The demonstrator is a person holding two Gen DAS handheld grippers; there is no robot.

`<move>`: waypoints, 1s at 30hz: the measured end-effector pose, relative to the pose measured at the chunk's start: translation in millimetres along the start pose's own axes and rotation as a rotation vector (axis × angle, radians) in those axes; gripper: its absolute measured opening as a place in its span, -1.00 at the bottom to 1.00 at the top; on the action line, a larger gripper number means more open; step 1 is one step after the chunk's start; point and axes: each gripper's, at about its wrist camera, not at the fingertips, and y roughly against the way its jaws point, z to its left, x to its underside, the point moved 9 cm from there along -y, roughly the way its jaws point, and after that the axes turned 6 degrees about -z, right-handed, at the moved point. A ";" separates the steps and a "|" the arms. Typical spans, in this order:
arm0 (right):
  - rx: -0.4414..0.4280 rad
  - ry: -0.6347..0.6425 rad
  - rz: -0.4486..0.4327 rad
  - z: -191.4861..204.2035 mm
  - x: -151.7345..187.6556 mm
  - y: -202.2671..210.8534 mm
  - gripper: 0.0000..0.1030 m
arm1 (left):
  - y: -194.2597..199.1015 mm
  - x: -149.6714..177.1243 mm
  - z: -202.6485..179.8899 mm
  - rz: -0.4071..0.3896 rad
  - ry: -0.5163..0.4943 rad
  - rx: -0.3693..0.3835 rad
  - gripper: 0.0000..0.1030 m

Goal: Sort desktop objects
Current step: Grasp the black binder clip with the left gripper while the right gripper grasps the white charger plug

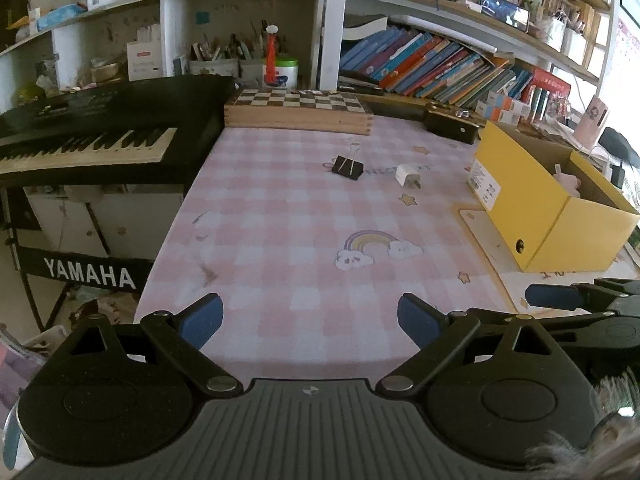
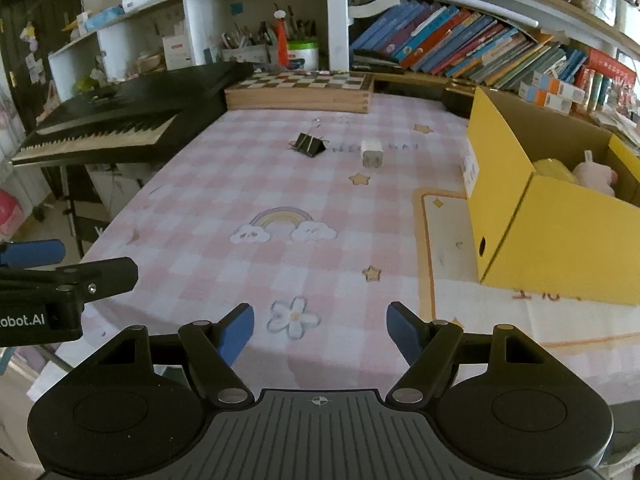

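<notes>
A black binder clip (image 1: pixel 347 166) (image 2: pixel 310 144) and a white plug adapter (image 1: pixel 407 176) (image 2: pixel 372 153) lie apart on the far half of the pink checked tablecloth (image 1: pixel 280 240) (image 2: pixel 240 184). A yellow cardboard box (image 1: pixel 532 196) (image 2: pixel 560 236) stands open at the right, with a pink plush toy (image 2: pixel 596 178) and a yellow item (image 2: pixel 554 170) inside. My left gripper (image 1: pixel 310 320) is open and empty over the near table edge. My right gripper (image 2: pixel 320 330) is open and empty, also at the near edge, to the right of the left one.
A black Yamaha keyboard (image 1: pixel 92 136) (image 2: pixel 108 120) stands left of the table. A wooden chessboard box (image 1: pixel 298 110) (image 2: pixel 300 90) sits at the back. A black case (image 1: pixel 452 124) lies behind the yellow box. Shelves of books (image 1: pixel 440 64) (image 2: pixel 480 48) line the back right.
</notes>
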 end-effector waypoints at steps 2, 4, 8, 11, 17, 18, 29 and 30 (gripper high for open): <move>-0.005 0.003 0.006 -2.7 -5.3 -9.2 0.46 | -11.0 -6.0 -1.8 0.004 -0.001 -0.002 0.83; -0.009 0.005 0.010 -6.0 -11.0 -17.4 0.46 | -21.1 -11.6 -3.7 0.008 -0.002 -0.003 0.83; -0.018 0.011 0.016 -13.9 -22.6 -33.6 0.46 | -40.5 -23.4 -8.5 0.013 -0.008 -0.007 0.83; -0.025 0.014 0.020 -19.9 -31.1 -45.4 0.46 | -53.6 -33.0 -11.7 0.012 -0.012 -0.016 0.83; -0.032 0.021 0.005 -30.3 -51.8 -70.0 0.46 | -79.4 -53.5 -11.9 0.007 -0.023 -0.036 0.83; -0.030 0.021 0.001 -32.4 -55.7 -74.1 0.46 | -83.6 -57.3 -11.8 0.004 -0.027 -0.040 0.83; -0.034 0.023 -0.011 -46.7 -89.6 -127.9 0.46 | -140.6 -105.1 -16.2 -0.028 -0.065 -0.048 0.81; -0.033 0.028 -0.013 -46.9 -92.1 -133.0 0.46 | -148.2 -109.1 -17.5 -0.028 -0.075 -0.044 0.79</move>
